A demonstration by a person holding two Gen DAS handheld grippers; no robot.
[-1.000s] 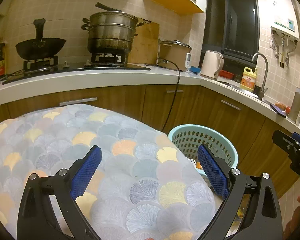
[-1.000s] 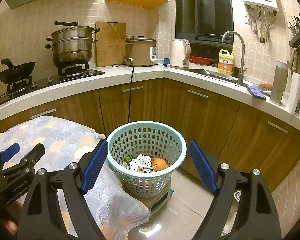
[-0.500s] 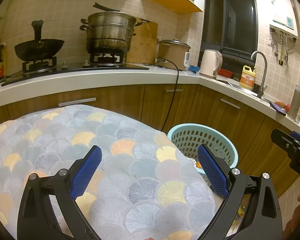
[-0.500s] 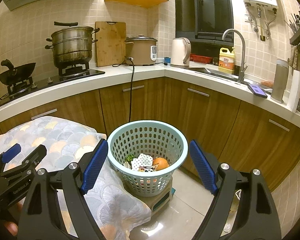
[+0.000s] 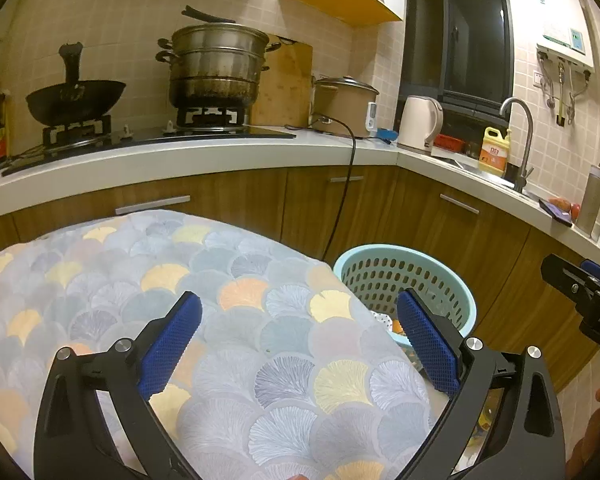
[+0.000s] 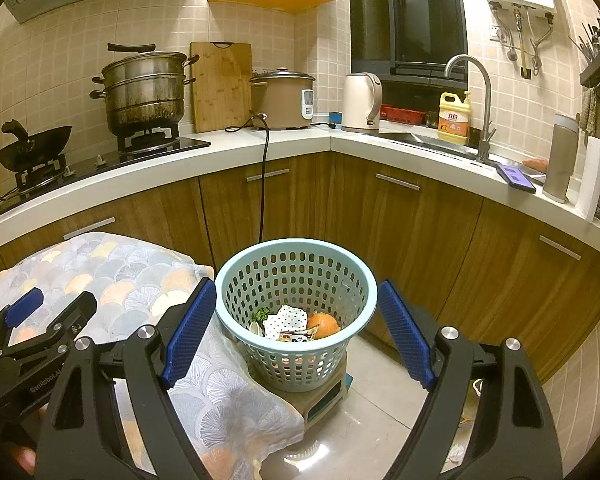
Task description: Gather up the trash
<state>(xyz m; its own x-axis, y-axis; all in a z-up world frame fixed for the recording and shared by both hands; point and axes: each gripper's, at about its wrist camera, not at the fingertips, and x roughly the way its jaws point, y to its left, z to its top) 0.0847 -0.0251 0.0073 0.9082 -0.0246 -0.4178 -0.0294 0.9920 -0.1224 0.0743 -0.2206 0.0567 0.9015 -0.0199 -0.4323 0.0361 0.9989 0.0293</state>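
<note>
The pale blue basket (image 6: 296, 280) stands on a low stand on the floor beside the cloth-covered table (image 5: 204, 280), holding a spotted paper (image 6: 286, 317), an orange fruit (image 6: 323, 324) and green scraps, the pile's lower part hidden behind its wall. The right gripper (image 6: 292, 330) hangs before it, jaws spread wide and empty. The left gripper (image 5: 298, 342) hovers over the cloth, equally wide and empty, its right finger covering part of the basket.
</note>
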